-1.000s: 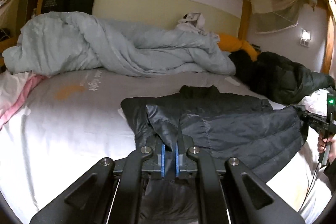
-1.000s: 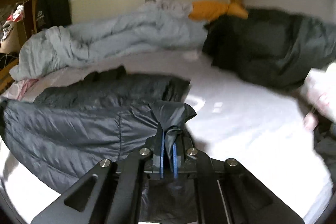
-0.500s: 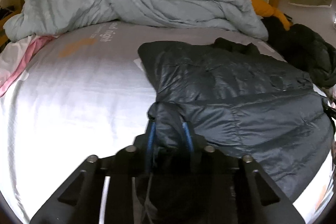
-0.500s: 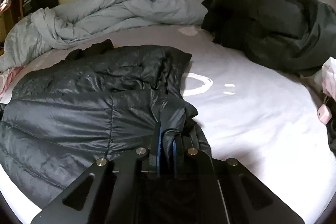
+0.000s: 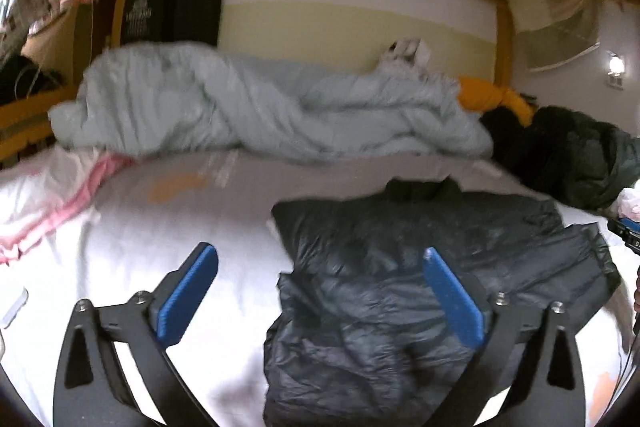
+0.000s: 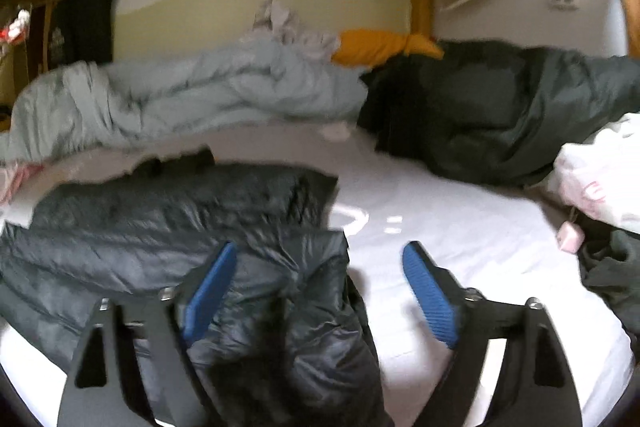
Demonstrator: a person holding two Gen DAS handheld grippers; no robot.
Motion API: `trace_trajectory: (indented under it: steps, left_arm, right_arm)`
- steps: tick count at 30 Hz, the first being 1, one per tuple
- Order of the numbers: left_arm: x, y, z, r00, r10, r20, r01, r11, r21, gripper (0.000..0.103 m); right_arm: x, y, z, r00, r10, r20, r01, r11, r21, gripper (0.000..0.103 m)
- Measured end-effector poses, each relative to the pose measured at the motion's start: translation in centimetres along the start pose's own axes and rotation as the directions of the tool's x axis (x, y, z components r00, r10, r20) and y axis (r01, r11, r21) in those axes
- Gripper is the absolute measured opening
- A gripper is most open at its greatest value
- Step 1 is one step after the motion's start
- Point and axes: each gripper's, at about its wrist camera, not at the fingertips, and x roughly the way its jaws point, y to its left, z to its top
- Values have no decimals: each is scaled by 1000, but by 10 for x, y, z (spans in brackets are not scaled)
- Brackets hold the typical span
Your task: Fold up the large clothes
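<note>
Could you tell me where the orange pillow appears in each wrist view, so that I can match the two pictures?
Left wrist view: the orange pillow sits upper right, beyond the right end of the pale blue duvet.
Right wrist view: the orange pillow sits upper centre, just right of the duvet.
Shared landmark: the dark puffer jacket on the bed.

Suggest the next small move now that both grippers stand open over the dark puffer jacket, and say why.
Probably lower both grippers to re-grip the near edge. The left gripper and right gripper have just been opening and pinch nothing; the puffer jacket lies on the white sheet with its near part bunched between the jaws, still wide, so another fold seems due.
</note>
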Motion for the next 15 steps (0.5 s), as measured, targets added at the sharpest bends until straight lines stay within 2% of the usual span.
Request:
trace_trajectory:
  steps: [2, 4, 5, 7, 11, 15]
  left_arm:
    - [-10, -8, 2, 1000, -22, 20, 22, 1000, 20, 102]
    - [-18, -15, 1, 999, -37, 31, 36, 999, 29, 102]
    - [-22, -17, 0, 998, -45, 35, 44, 999, 28, 102]
    - [-26, -23, -5, 998, -64, 27, 63, 998, 23, 102]
    - [-28, -41, -19, 996, -81, -19, 82, 995, 60, 102]
    - [-19, -68, -40, 994, -44, -104, 62, 982, 178, 102]
  right_arm:
    - [-15, 7, -2, 1000, 22, 21, -22, 1000, -1, 89]
    - [-27, 14, -7, 999, 34, 35, -33, 999, -10, 95]
    - [-31, 17, -9, 998, 38, 41, -37, 999, -17, 102]
    - [-42, 25, -16, 997, 52, 56, -50, 998, -42, 103]
    - [-53, 43, -31, 995, 84, 48, -79, 993, -87, 103]
    - [-52, 61, -50, 992, 125, -17, -126, 980, -155, 103]
